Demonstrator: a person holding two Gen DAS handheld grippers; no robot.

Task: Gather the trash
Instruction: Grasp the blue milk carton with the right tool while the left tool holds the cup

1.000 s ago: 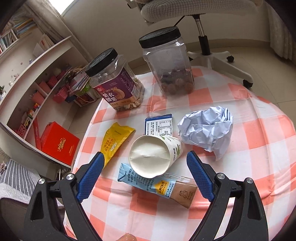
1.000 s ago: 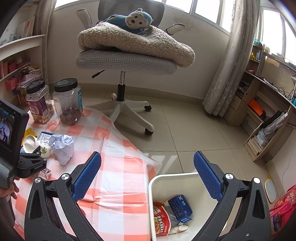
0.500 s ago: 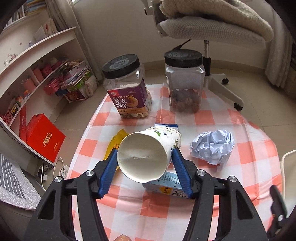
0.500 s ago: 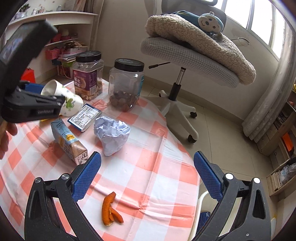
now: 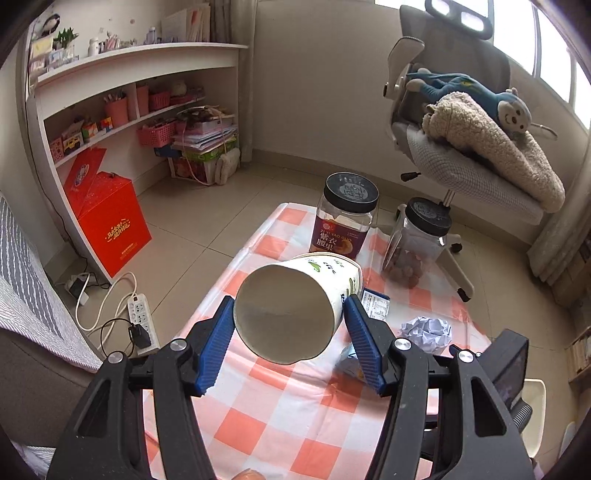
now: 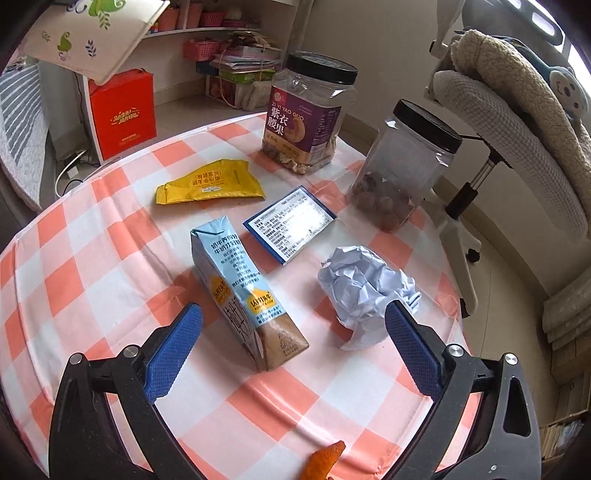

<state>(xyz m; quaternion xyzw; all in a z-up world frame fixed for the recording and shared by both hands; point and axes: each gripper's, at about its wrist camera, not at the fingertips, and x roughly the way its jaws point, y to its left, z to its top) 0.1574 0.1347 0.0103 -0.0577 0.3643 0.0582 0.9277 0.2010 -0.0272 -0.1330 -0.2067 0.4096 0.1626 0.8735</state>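
Observation:
My left gripper is shut on a white paper cup with green print and holds it high above the table, its base toward the camera. The cup also shows at the top left of the right wrist view. My right gripper is open and empty, low over the table. Between its fingers lies a light blue milk carton on its side. A crumpled paper ball lies by the right finger. A yellow wrapper, a blue-edged packet and an orange peel also lie on the table.
The table has a red-and-white checked cloth. A purple-labelled nut jar and a clear jar stand at the far side. An office chair with blanket and toy monkey stands behind. Shelves and a red box are left.
My left gripper has lifted the paper cup higher off the table. My right gripper has moved in low over the milk carton and paper ball, still open.

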